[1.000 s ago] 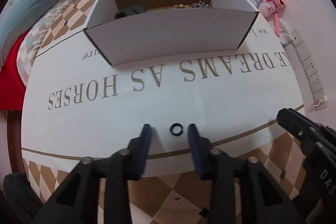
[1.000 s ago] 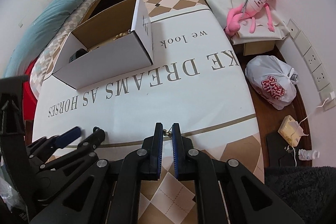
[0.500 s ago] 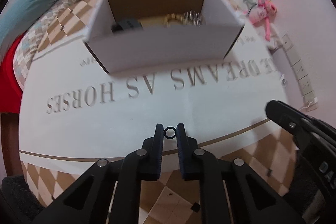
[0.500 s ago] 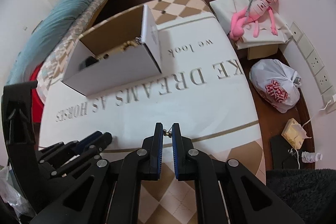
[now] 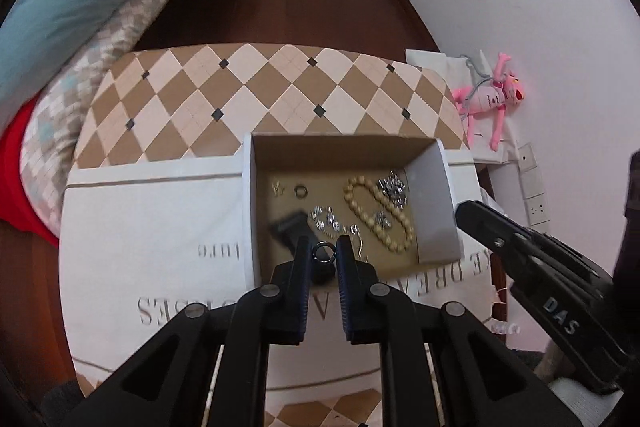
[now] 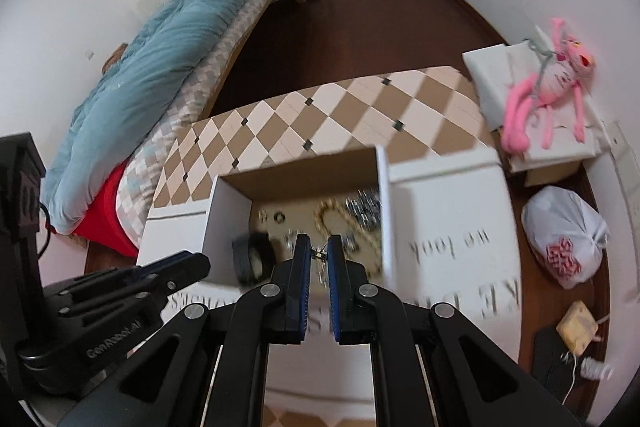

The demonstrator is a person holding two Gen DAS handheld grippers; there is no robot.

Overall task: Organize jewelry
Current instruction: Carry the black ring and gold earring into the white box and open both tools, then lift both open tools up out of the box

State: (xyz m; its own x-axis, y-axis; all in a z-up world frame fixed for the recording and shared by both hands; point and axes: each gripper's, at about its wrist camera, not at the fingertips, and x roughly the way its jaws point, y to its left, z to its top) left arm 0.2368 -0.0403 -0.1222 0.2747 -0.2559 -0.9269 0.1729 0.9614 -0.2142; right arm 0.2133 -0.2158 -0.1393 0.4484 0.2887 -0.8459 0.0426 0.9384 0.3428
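The left gripper hangs above the near edge of an open white cardboard box with a brown inside, its jaws pinching a small black metal ring upright between the blue pads. The right gripper hangs over the same box from the right side, its jaws pressed onto a tiny gold-coloured earring that bridges the narrow gap between the pads.

The box stands on a table covered by a white cloth with grey lettering and a tan-and-cream diamond border. On the box floor lie a loop of cream beads right of centre, a cluster of silver pieces at the far right, a line of small sparkling studs in the middle, a dark ring and a small gold piece toward the far left, and a blurred dark object near the left gripper's tips.

Right of the table, a pink plush toy lies on a white cushion, and a tied white plastic bag with red print sits on the dark floor. To the left, a teal quilt covers a bed.
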